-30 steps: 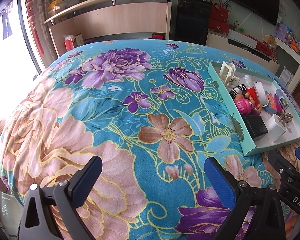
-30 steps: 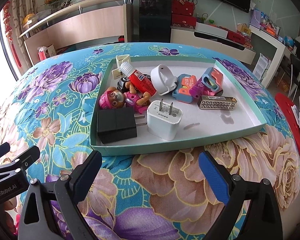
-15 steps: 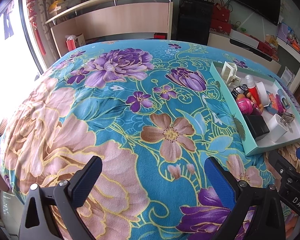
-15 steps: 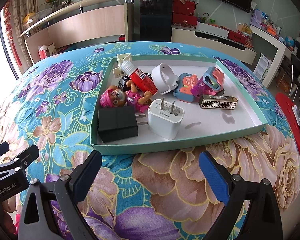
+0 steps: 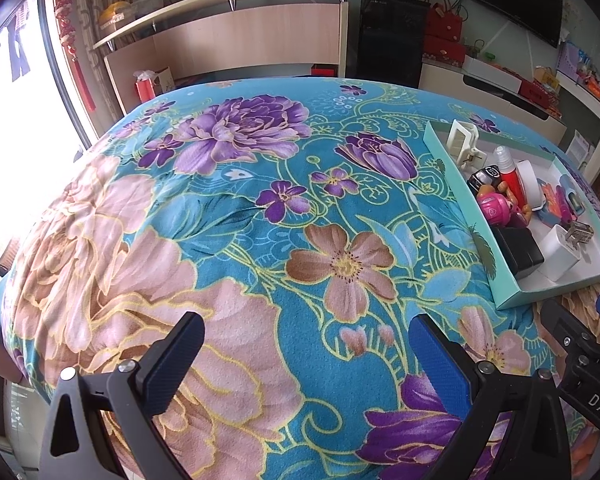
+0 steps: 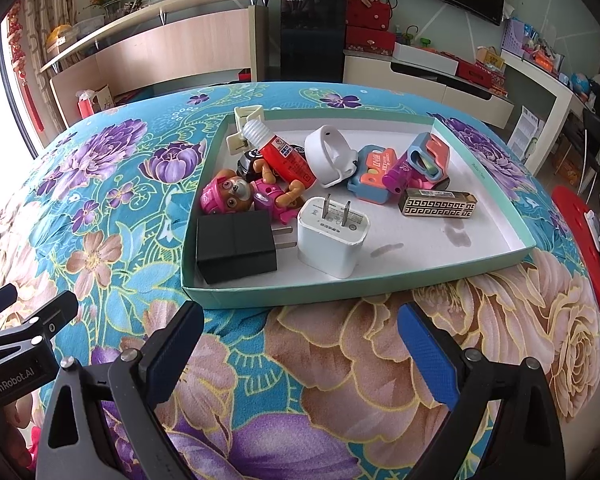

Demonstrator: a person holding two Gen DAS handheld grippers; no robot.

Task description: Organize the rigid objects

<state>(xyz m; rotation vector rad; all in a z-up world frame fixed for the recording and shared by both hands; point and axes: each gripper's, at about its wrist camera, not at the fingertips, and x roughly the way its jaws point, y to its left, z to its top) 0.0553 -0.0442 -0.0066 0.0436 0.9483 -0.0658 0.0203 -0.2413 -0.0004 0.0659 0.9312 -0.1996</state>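
A shallow teal tray (image 6: 340,294) lies on the floral cloth and holds several small items: a black charger (image 6: 234,246), a white charger (image 6: 332,238), a pink pup toy (image 6: 236,196), a red tube (image 6: 284,156), a white ring-shaped piece (image 6: 330,154), a gold patterned box (image 6: 438,205) and a cream clip (image 6: 242,126). My right gripper (image 6: 302,350) is open and empty, just in front of the tray's near wall. My left gripper (image 5: 306,354) is open and empty over bare cloth, left of the tray (image 5: 484,240).
The floral cloth (image 5: 240,200) covers the whole table. A red mat with a phone (image 6: 590,240) lies at the right edge. Shelves, a black cabinet and a TV stand behind the table. The left gripper's body (image 6: 16,344) shows at the right wrist view's lower left.
Both grippers have edged slightly forward and stay open. The tray and its items have not moved.
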